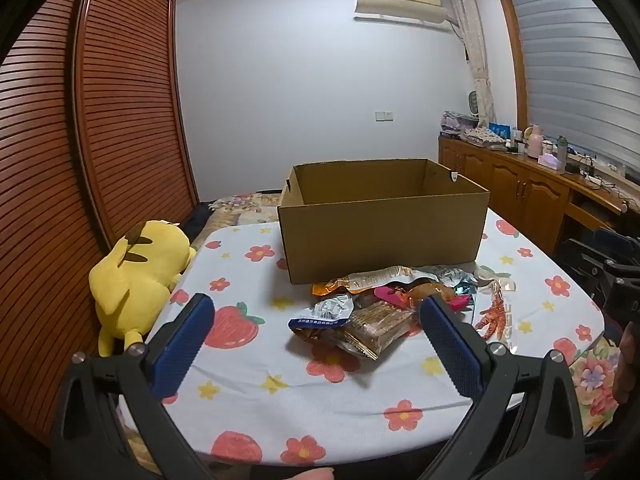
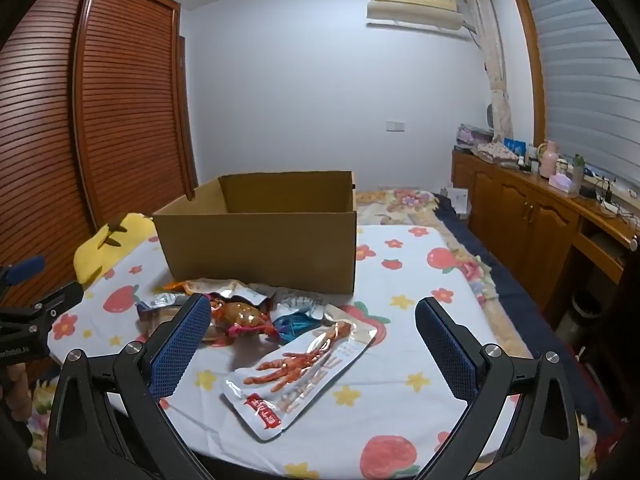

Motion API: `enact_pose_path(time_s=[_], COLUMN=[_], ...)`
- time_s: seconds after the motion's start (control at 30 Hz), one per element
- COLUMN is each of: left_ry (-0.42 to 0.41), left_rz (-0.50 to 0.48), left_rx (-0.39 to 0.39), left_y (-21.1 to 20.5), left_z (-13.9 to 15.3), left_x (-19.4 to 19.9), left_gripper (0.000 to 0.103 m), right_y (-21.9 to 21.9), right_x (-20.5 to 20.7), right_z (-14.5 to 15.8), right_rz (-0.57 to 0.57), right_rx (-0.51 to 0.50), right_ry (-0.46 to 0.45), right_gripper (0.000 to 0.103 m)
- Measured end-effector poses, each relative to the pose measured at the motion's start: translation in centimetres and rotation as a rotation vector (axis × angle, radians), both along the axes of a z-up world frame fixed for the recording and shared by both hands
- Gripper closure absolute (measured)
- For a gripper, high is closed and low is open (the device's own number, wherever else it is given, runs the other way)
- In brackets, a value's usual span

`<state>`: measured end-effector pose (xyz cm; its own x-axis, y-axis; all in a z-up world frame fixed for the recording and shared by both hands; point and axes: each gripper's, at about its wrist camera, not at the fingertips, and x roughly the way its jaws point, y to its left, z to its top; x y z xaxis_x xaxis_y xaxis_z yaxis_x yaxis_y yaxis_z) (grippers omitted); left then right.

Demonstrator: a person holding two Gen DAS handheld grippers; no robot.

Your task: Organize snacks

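Left gripper point(image 1: 316, 312) and right gripper point(image 2: 312, 316) both gape wide, empty, above snack packets point(image 1: 360, 312) before the cardboard box point(image 1: 380, 232).

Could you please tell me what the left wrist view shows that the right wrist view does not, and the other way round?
Only the left wrist view shows the whole yellow plush toy beside the table and the biscuit packet; the right view catches just a corner of the toy. Only the right wrist view shows the chicken-foot packet whole, lying clear of the pile, and the bed's far end. Both show the open cardboard box, the snack pile in front of it, the flowered tablecloth, and an open gripper: left, right.
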<state>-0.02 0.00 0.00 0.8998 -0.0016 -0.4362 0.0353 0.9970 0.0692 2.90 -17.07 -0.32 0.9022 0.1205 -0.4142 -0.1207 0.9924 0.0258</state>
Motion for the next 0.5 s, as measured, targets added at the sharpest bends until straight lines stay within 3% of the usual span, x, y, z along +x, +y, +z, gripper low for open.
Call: enact_pose_path(time_s=[0.5], left_ry=[-0.001], left_rz=[-0.002], left_rx=[-0.004], left_y=[-0.04], left_z=[-0.04], left_x=[0.05], left_gripper=[0.0], right_y=[0.01], right_x=[0.2], right_z=[-0.23], right_rz=[-0.004], right_rx=[0.0], right_ry=[0.002], right_gripper=[0.0])
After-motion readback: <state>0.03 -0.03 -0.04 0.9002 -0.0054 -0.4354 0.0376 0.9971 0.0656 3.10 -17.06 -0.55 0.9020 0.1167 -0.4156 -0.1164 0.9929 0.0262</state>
